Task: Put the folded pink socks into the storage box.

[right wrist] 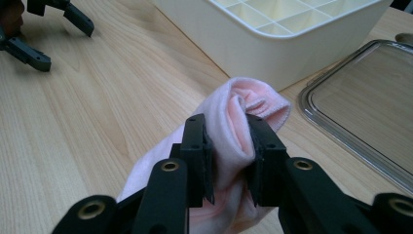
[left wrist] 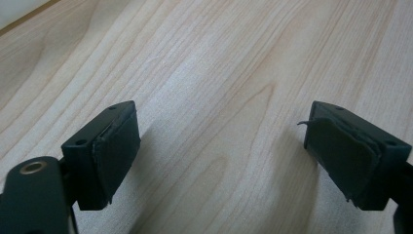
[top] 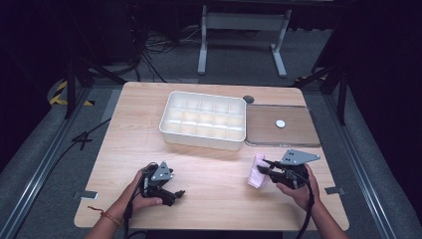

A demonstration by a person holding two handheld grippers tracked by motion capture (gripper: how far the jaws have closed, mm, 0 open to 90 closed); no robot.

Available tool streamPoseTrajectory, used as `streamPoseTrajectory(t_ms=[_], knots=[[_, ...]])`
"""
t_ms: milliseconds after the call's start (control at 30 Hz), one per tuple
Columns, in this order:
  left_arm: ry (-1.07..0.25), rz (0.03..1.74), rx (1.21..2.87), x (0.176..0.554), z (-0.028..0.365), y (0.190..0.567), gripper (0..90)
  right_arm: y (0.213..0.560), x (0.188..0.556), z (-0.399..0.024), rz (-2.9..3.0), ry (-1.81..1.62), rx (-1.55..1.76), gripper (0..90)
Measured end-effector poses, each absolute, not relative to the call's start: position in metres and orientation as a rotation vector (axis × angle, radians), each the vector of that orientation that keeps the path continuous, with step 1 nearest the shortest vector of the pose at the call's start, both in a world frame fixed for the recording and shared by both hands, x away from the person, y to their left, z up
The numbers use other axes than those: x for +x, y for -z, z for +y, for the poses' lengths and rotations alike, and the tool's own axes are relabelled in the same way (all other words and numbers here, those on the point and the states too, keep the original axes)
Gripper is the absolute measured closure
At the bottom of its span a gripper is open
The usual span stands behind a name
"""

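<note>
Right gripper view: pink cloth point(right wrist: 229, 131) pinched between right tongs point(right wrist: 229, 161).

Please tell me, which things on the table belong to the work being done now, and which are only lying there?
In use:
right gripper, shut on the pink cloth
white divided box, probably where it goes

Lying about:
clear lid beside the box
left gripper, open above the bare table

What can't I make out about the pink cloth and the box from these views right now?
- Pink cloth: right gripper view, lower end hidden behind the right gripper; high view, too small to tell whether it clears the table.
- Divided box: right gripper view, far side cut off by the top edge; high view, compartment floors washed out.
</note>
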State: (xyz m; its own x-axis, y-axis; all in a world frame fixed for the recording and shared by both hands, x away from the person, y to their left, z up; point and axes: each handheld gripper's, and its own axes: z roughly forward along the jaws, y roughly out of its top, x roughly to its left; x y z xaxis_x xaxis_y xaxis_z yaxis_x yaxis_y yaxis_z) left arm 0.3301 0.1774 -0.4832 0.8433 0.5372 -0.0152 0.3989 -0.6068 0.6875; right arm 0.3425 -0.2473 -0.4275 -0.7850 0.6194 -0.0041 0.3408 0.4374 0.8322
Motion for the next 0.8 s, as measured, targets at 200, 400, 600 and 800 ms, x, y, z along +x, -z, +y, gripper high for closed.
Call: streamPoseTrajectory(t_ms=[200, 400, 600, 800], knots=[[-0.250, 0.679, 2.301, 0.330, 0.177, 0.483, 13.3, 0.422, 0.341, -0.251, 2.356, -1.289, 0.819, 72.4], [-0.250, 0.678, 2.300, 0.330, 0.177, 0.483, 13.3, 0.414, 0.344, -0.257, 2.320, -1.315, 0.822, 72.3], [-0.249, 0.679, 2.301, 0.330, 0.177, 0.483, 13.3, 0.403, 0.348, -0.253, 2.288, -1.326, 0.807, 72.3], [-0.251, 0.679, 2.300, 0.330, 0.177, 0.483, 13.3, 0.385, 0.356, -0.250, 2.261, -1.332, 0.767, 72.3]])
